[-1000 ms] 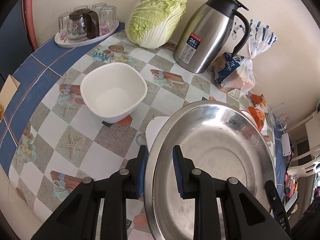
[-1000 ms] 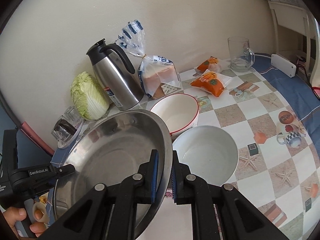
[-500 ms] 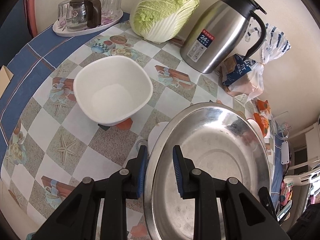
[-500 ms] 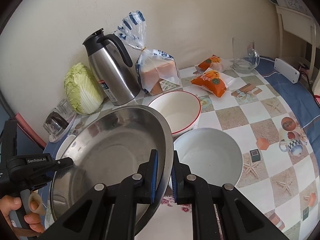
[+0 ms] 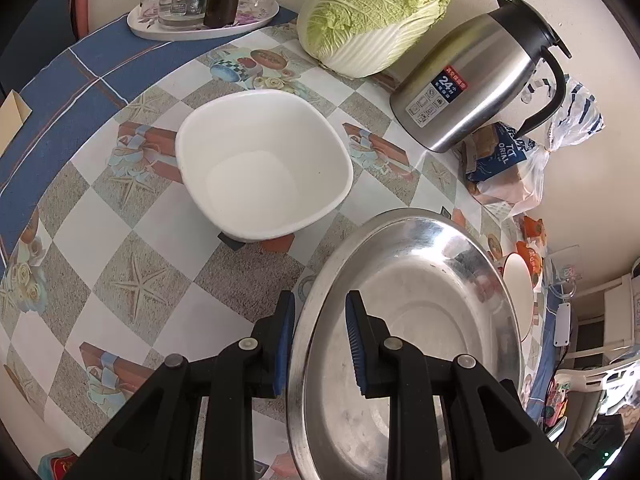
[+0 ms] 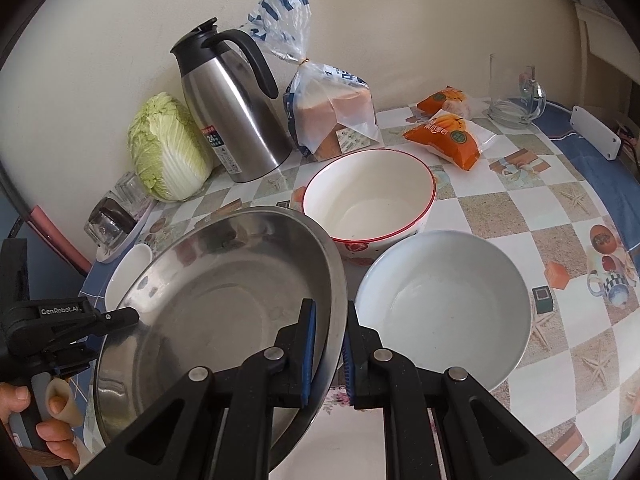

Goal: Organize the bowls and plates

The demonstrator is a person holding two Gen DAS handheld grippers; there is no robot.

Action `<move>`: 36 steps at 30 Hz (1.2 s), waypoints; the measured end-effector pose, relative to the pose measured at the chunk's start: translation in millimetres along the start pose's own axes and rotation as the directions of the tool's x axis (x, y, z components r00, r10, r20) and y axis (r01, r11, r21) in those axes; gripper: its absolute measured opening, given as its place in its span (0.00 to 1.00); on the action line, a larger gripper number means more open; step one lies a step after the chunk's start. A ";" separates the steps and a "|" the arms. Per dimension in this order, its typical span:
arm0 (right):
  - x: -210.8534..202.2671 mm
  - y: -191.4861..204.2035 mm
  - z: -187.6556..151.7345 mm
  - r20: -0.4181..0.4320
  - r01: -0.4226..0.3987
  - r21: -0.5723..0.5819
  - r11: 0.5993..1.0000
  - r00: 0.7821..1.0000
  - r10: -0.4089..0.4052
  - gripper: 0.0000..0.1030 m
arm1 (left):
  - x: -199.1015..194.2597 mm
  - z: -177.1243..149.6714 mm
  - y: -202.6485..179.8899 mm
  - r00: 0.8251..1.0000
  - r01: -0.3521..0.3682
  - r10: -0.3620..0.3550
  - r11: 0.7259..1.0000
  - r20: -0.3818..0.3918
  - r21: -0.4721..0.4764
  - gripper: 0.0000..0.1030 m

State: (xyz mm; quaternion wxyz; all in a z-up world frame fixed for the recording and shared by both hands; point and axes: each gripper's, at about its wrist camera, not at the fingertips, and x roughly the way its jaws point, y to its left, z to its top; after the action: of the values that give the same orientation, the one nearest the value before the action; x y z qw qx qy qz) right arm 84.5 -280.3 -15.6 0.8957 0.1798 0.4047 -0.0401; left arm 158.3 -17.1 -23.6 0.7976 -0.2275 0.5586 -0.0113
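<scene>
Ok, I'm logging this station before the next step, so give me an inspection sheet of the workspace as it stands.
Surface: checkered patterned tablecloth.
Job's things: large steel basin held by both rims; square white bowl; red-rimmed white bowl; round white bowl.
Clutter: napa cabbage, steel thermos jug, bagged bread loaf, orange snack packets, glass mug, tray of glasses.
Grippers: left tongs and right tongs each shut on the basin's rim.
Cables: thin wires at the far table edge.
Surroundings: plain cream wall.
</scene>
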 end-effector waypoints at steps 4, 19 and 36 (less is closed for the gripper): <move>4.5 1.2 -1.7 -0.017 0.008 -0.005 1.000 1.000 -0.008 0.13 | -0.2 -0.7 2.1 1.000 -0.002 0.002 1.000 -0.002 -0.005 0.25; 16.3 2.2 -3.7 -0.054 0.022 -0.006 1.000 0.998 -0.022 0.13 | 6.0 0.5 2.7 1.000 -0.006 0.006 1.000 -0.003 -0.002 0.27; 24.0 6.7 -0.1 -0.033 0.047 -0.011 0.999 0.998 -0.047 0.13 | 16.0 4.5 6.7 1.000 0.016 -0.016 1.000 0.014 -0.010 0.28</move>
State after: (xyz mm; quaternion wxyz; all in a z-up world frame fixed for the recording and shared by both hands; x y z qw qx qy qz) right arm 101.9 -272.3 -31.5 0.8887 0.1663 0.4236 -0.0561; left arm 166.7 -13.9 -39.0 0.8001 -0.2359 0.5514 -0.0135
